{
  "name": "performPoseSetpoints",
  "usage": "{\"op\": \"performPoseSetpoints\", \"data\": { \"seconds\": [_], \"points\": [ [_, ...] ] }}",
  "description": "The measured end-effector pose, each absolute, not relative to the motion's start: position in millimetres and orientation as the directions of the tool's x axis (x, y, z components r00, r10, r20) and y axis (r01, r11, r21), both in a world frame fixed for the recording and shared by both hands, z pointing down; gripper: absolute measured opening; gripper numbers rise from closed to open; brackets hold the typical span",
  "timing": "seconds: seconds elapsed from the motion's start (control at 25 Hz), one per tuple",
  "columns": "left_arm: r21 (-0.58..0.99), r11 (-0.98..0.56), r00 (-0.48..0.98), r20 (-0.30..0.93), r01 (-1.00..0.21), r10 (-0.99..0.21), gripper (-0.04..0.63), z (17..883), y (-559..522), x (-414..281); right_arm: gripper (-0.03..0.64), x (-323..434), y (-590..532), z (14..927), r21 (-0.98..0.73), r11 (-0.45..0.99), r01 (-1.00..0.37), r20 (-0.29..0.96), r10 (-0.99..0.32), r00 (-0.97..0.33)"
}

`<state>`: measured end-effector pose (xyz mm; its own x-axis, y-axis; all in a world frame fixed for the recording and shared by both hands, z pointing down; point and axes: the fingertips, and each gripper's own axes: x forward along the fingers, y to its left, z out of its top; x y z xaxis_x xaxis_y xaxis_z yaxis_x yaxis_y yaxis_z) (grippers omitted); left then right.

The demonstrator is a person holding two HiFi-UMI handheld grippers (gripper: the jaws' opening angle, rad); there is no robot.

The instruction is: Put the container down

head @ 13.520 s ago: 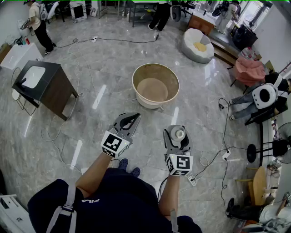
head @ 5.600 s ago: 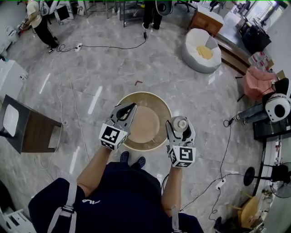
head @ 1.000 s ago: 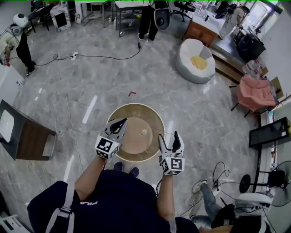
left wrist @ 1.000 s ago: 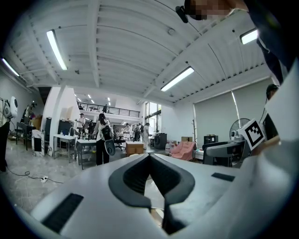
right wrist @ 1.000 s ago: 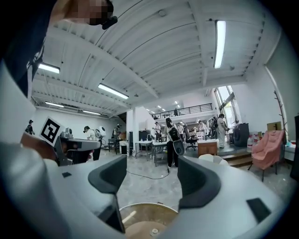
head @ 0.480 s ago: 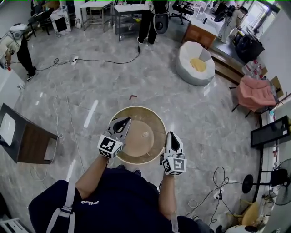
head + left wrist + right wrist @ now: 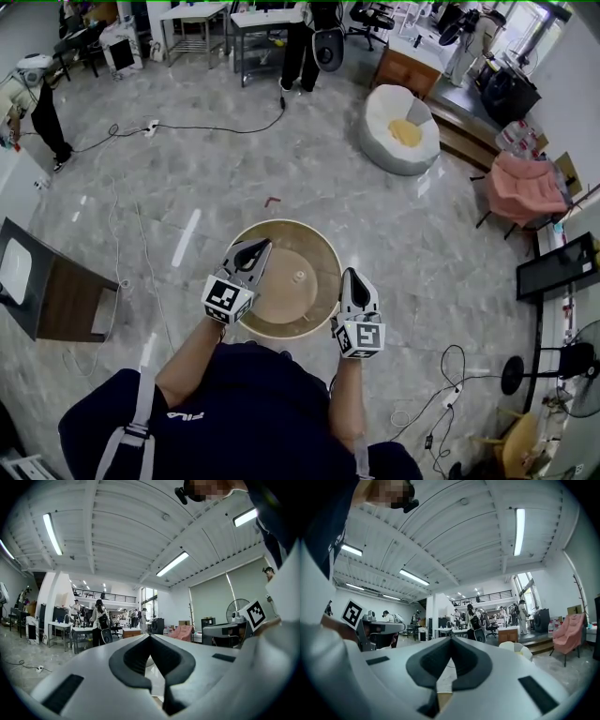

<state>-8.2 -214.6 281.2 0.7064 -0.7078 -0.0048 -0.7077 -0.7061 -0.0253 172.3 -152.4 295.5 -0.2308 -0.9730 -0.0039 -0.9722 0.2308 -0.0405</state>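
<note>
**Right gripper view: jaws shut, empty**

Right gripper [image 7: 451, 638] fills the lower frame, from 4 to 8 o'clock. Its jaws have just been closing and meet tip to tip, nothing between them. Marker cube [image 7: 352, 613] at 9 o'clock. Pink chair [image 7: 568, 632] at 3 o'clock, white beanbag [image 7: 516, 649] at 4 o'clock. Standing people [image 7: 472, 617] and desks just above the tips. Ceiling light strip [image 7: 518, 531] at 1 o'clock.
</note>
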Motion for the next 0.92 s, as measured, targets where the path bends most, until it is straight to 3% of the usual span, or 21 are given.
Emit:
{"op": "performPoseSetpoints", "data": {
  "seconds": [0.92],
  "points": [
    [-0.024,-0.706,0.706,-0.030,-0.708,-0.707,0.025,267,-208,-8,0.026,178,-149,282,0.004,0.202,-0.979,0.002,-0.979,-0.202]
  ]
}}
